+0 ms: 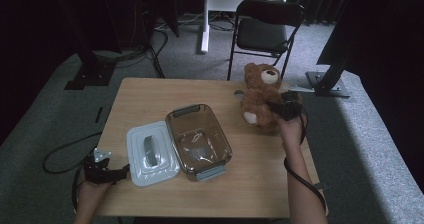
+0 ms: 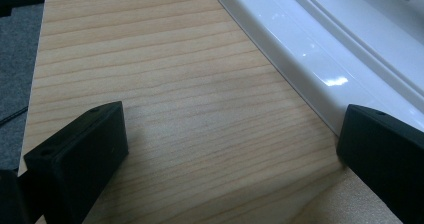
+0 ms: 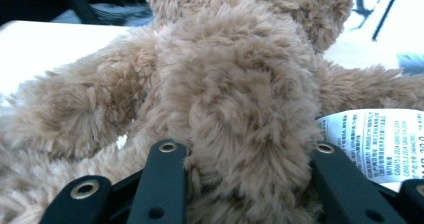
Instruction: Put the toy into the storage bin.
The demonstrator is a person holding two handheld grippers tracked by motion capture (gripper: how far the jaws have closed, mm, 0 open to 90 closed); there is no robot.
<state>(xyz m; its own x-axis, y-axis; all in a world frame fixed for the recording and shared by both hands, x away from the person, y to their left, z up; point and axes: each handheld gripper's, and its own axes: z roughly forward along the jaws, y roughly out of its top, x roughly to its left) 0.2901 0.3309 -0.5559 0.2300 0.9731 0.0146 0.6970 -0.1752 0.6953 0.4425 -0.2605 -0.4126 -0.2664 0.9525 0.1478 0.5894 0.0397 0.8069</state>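
Note:
A brown teddy bear (image 1: 260, 95) is at the table's far right, and my right gripper (image 1: 280, 109) is shut on its body from the right. In the right gripper view its plush back (image 3: 240, 109) bulges between the two black jaws, with a white care label (image 3: 380, 139) at the right. A clear tub (image 1: 199, 140) stands mid-table, its white lid (image 1: 151, 153) lying flat to its left. My left gripper (image 1: 122, 173) rests open at the table's near left corner, just left of the lid; the lid's rim (image 2: 310, 59) runs past its right jaw.
The wooden table (image 1: 150, 94) has bare room along its far left and near right. A black folding chair (image 1: 267, 29) stands behind the table. Black stands and cables (image 1: 65, 156) lie on the grey carpet around it.

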